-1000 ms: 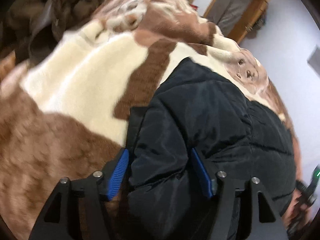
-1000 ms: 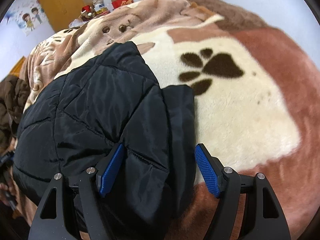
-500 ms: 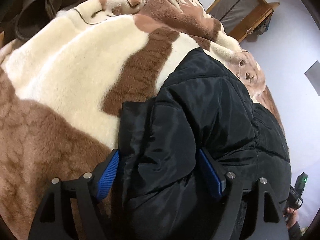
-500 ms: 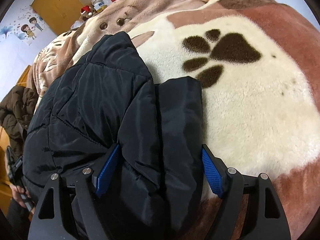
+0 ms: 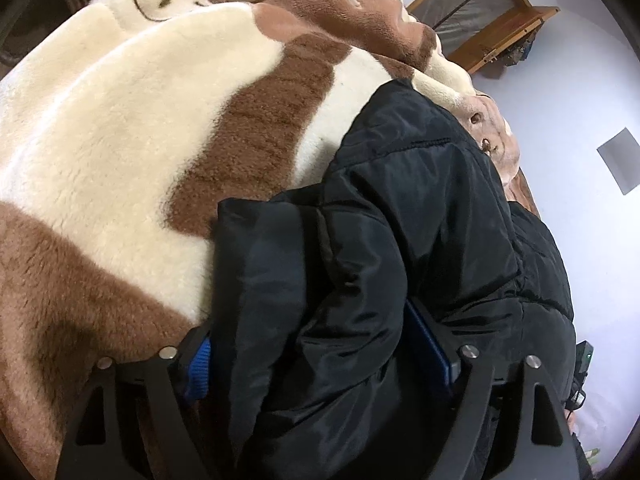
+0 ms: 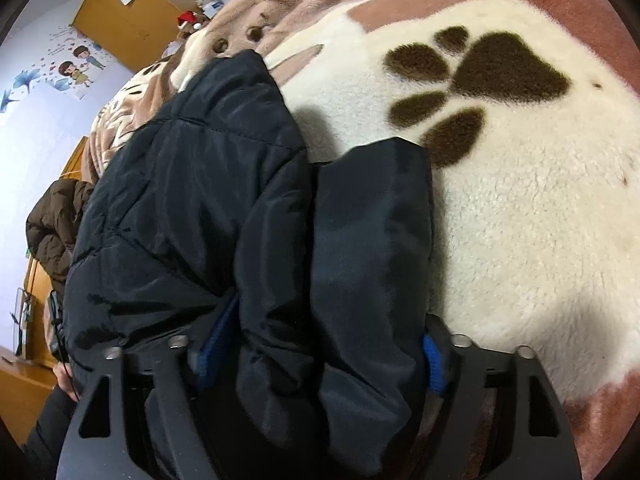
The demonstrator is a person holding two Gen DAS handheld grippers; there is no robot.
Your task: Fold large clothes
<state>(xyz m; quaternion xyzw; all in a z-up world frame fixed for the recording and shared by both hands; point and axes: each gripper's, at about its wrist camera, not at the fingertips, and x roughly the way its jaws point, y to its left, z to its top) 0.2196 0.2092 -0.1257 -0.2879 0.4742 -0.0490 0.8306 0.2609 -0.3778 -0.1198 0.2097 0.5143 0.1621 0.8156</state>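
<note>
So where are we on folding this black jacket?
The black jacket lies bunched on the plush blanket, a sleeve end already laid alongside. Left gripper and right gripper each straddle a thick bundle. Flattening and final folds remain.

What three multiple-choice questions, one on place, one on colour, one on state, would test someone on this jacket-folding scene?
1. Where does the jacket lie?
A. on a plush blanket
B. on a bare wooden floor
C. on a hanger

2. What colour is the paw print on the blanket?
A. blue
B. dark brown
C. green

3. What is between the right tool's fingers?
A. nothing
B. a plastic bag
C. bunched jacket fabric

Answers: 1 A, the blanket shows all around it; 2 B, dark brown on cream pile; 3 C, black fabric fills the gap between both blue pads.
</note>
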